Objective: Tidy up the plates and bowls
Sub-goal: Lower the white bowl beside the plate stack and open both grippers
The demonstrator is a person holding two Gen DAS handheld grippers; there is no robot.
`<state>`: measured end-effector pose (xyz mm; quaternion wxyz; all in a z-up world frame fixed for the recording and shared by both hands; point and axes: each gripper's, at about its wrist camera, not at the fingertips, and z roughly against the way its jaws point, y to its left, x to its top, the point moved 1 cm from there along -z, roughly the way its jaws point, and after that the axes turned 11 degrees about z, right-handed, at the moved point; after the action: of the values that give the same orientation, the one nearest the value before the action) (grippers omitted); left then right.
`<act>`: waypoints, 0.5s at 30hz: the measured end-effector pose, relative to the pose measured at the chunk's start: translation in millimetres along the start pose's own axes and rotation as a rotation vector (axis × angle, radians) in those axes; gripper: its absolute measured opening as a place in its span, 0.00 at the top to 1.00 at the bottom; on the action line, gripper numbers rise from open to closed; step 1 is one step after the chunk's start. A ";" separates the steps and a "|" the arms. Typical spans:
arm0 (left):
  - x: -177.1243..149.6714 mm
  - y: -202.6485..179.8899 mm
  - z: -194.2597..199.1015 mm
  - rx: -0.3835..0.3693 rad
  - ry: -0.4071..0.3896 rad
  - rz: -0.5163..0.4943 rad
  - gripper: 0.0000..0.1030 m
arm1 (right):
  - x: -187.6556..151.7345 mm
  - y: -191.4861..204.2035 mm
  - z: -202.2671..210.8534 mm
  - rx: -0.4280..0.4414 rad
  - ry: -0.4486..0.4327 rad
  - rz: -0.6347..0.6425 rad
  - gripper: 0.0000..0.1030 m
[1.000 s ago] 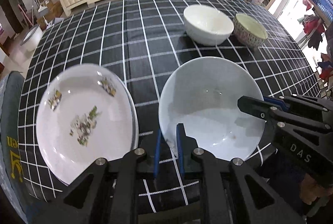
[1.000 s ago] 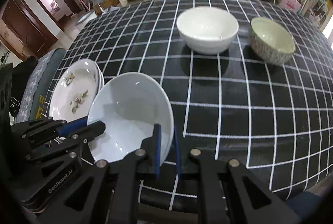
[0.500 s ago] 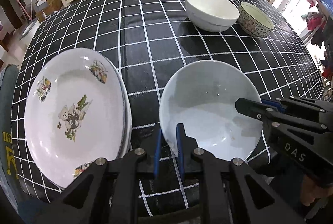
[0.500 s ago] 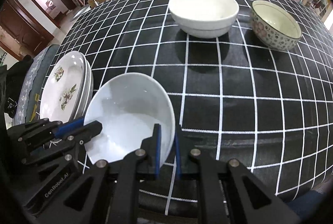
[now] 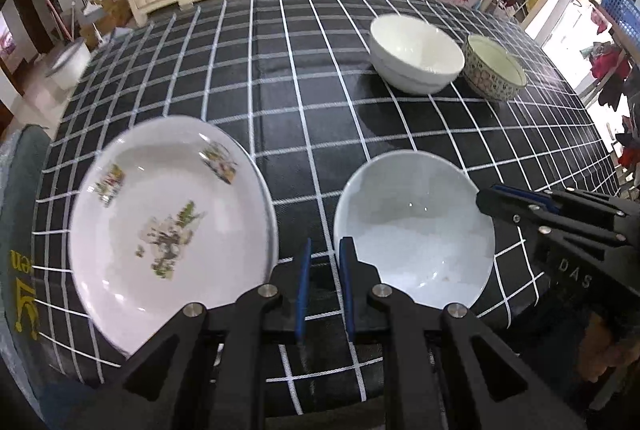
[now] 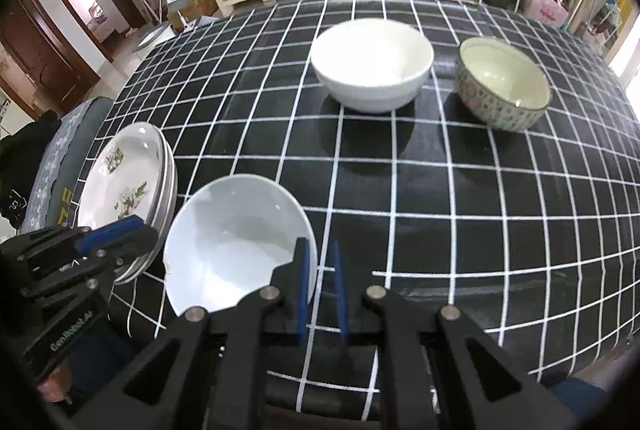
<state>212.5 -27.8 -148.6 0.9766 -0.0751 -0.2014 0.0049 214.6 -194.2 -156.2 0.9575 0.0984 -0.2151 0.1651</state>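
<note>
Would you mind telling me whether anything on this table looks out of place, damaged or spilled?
Nothing looks spilled or broken. The only oddity is a small brownish speck low inside the pale bowl nearest the cameras, perhaps a stain or crumb.

Left gripper (image 5: 325,286) and right gripper (image 6: 321,288) both pinched shut, pointing steeply downward, side by side
</note>
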 end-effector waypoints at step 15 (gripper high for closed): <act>28.0 -13.9 59.8 -0.033 -0.114 -0.027 0.88 | 26.0 -3.3 47.4 -0.009 -0.087 0.025 0.85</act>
<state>214.4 -31.8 -81.2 0.9622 -0.0880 -0.2578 -0.0074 219.9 -202.4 -102.9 0.9455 0.0984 -0.2585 0.1719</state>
